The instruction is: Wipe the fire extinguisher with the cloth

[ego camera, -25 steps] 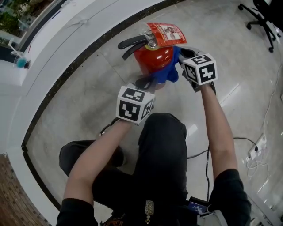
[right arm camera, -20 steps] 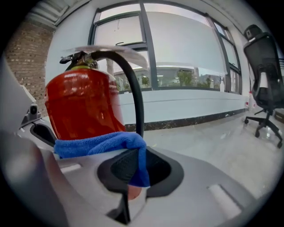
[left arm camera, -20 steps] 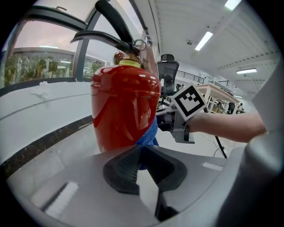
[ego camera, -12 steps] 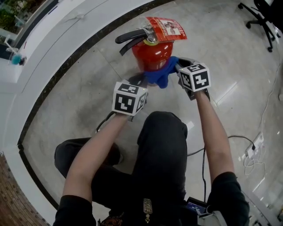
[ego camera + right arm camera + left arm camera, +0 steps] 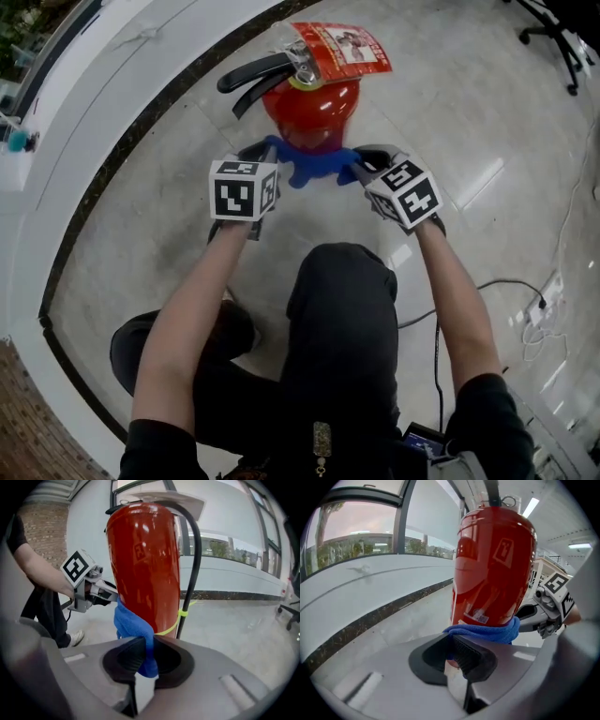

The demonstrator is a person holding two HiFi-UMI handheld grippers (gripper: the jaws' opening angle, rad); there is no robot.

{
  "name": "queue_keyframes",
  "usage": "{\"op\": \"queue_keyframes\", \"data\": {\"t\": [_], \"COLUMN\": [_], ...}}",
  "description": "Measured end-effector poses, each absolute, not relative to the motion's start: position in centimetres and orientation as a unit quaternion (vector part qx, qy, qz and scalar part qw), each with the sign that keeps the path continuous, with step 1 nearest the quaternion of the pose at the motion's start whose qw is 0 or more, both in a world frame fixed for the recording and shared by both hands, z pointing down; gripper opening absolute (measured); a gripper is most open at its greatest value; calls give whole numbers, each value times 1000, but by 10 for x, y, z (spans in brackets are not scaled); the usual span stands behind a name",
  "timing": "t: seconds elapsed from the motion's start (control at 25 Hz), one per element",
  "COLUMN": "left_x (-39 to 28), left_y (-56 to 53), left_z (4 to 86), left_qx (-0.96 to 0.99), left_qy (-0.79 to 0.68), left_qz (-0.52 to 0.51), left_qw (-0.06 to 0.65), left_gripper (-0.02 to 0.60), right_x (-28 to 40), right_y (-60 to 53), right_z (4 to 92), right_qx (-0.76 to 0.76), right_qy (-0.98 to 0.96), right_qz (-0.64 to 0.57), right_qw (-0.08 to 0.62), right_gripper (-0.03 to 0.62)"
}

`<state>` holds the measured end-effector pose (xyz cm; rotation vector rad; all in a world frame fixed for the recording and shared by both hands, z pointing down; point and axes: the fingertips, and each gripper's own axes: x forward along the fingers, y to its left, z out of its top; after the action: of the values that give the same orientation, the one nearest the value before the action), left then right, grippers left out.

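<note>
A red fire extinguisher [image 5: 312, 111] stands upright on the pale floor, with a black lever and a red tag on top. A blue cloth [image 5: 313, 164] is stretched across its near side, low on the body. My left gripper [image 5: 265, 156] is shut on the cloth's left end, and my right gripper [image 5: 357, 166] is shut on its right end. In the left gripper view the cloth [image 5: 487, 632] wraps the red cylinder [image 5: 494, 569] just beyond the jaws. The right gripper view shows the cloth [image 5: 133, 630] pinched between the pads beside the cylinder [image 5: 145, 559] and its black hose [image 5: 193, 559].
A dark-edged white ledge [image 5: 141, 103] curves round the left of the floor. An office chair [image 5: 553, 37] stands at the far right. Cables and a power strip [image 5: 539, 319] lie on the floor at the right. The person's knees [image 5: 337, 309] are close behind the grippers.
Both grippers have come down the extinguisher's body with the cloth, from near its shoulder to low on the cylinder. The cloth now lies spread between them.
</note>
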<state>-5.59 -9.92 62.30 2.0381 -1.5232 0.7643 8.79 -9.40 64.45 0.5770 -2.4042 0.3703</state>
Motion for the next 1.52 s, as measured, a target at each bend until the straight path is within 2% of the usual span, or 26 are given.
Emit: {"op": "queue_keyframes", "data": {"t": [0.64,0.88,1.12,1.32,1.52], "left_x": [18,45,46,23,0], "left_y": [-69,-68,-69,-67,-71], "left_z": [659,661,663,686,705], "left_qx": [797,812,814,786,773], "left_qy": [-471,-447,-451,-473,-481], "left_qz": [247,227,238,253,280], "left_qw": [286,298,278,308,303], "left_gripper": [25,25,23,23,23], "right_x": [101,93,95,104,110], "right_y": [-186,-206,-203,-181,-158], "right_z": [652,686,702,720,729], "right_qx": [308,290,297,312,325], "right_qy": [-900,-897,-895,-886,-879], "right_qz": [134,184,205,212,225], "right_qw": [280,276,264,270,265], "right_gripper": [40,40,38,37,37]}}
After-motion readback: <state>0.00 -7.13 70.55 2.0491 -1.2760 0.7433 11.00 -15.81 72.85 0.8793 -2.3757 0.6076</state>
